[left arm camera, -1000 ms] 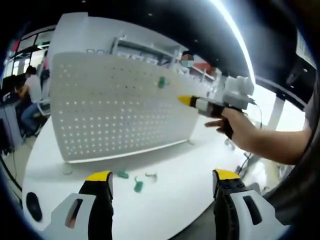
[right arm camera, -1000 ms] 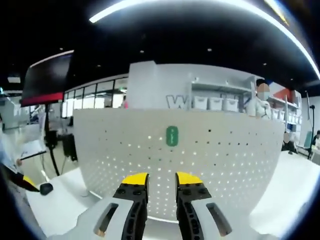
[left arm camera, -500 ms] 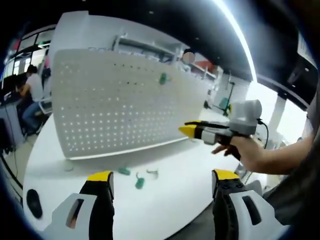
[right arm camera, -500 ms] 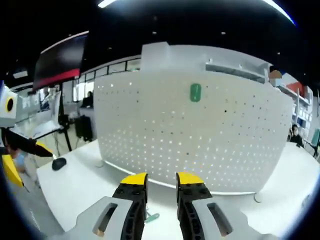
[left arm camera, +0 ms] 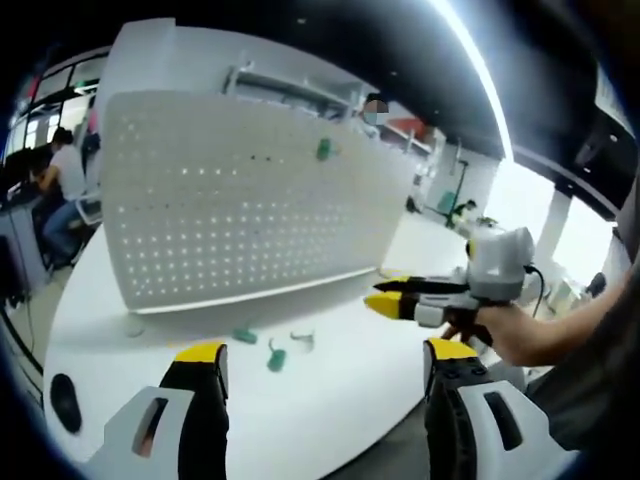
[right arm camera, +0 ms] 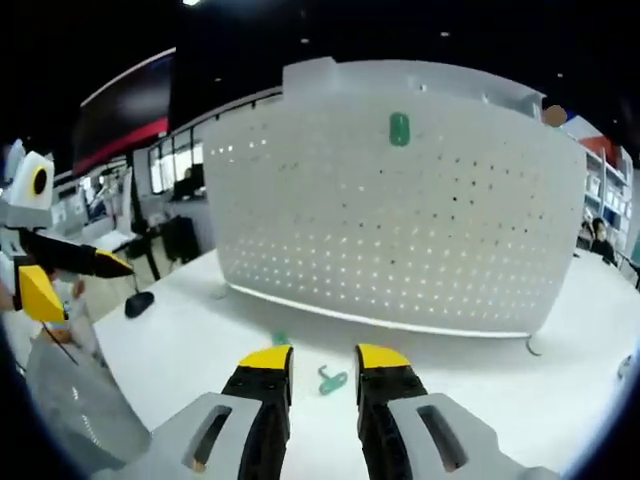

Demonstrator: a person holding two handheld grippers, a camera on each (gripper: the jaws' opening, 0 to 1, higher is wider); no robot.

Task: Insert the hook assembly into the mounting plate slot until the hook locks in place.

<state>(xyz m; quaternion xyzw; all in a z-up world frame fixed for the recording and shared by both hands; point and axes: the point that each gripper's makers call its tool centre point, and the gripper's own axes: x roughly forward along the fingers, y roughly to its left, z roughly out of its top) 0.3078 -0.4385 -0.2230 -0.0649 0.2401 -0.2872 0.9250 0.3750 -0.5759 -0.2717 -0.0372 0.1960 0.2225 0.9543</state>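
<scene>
A white pegboard point(left arm camera: 240, 220) point(right arm camera: 400, 240) stands upright on the white table point(left arm camera: 340, 400). One green hook piece point(left arm camera: 323, 150) point(right arm camera: 399, 128) sits high on its face. Loose green hooks point(left arm camera: 274, 356) point(right arm camera: 330, 380) lie on the table in front of the board, with a pale hook point(left arm camera: 300, 340) beside them. My left gripper point(left arm camera: 325, 355) point(right arm camera: 75, 282) is wide open and holds nothing. My right gripper point(right arm camera: 324, 358) point(left arm camera: 385, 297), held by a hand point(left arm camera: 510, 335), hovers low over the table with its jaws a narrow gap apart and nothing between them.
A black mouse point(left arm camera: 62, 402) point(right arm camera: 138, 303) lies near the table's edge. The pegboard rests on small feet point(right arm camera: 535, 347). People sit at desks point(left arm camera: 55, 190) behind the board. The person's sleeve shows at the right point(left arm camera: 600, 400).
My right gripper has drawn back from the pegboard and dropped toward the table. The green piece stays on the board. My left gripper has hardly moved.
</scene>
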